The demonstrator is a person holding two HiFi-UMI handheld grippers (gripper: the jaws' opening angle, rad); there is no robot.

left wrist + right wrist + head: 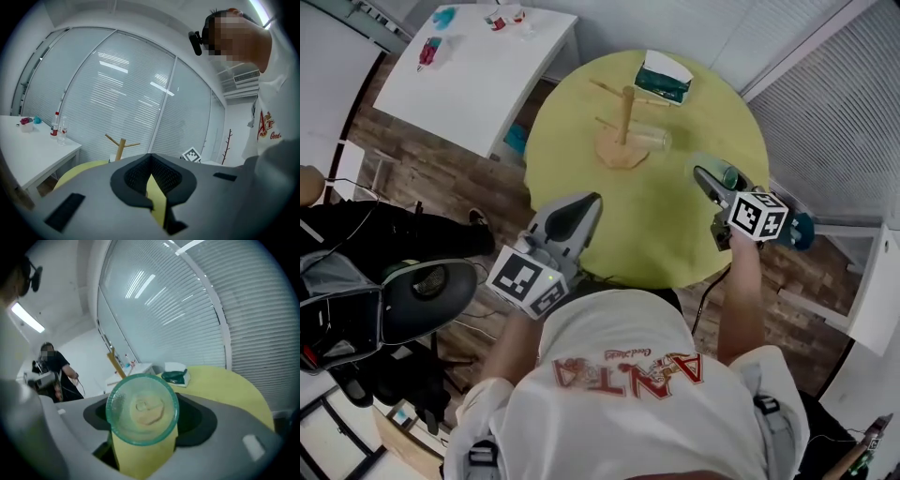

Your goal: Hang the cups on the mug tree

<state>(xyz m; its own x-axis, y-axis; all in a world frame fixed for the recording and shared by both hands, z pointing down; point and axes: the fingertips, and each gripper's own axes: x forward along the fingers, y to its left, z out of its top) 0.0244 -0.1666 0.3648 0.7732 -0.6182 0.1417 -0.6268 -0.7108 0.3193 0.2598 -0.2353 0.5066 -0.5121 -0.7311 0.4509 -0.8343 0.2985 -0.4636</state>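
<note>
Currently right fingers (213, 430) clasp an empty glass cup (142, 408) (greenish); left fingers (93, 190) closed, empty.

Read "ANTA" in large red letters on the person's white shirt (628, 373) (upside down in the head view). Made out a smaller red script line beside it, too blurred to read. Caught the same red print only partly in the left gripper view

Cup (654, 141), seemingly, beside mug tree (624, 117)
</note>
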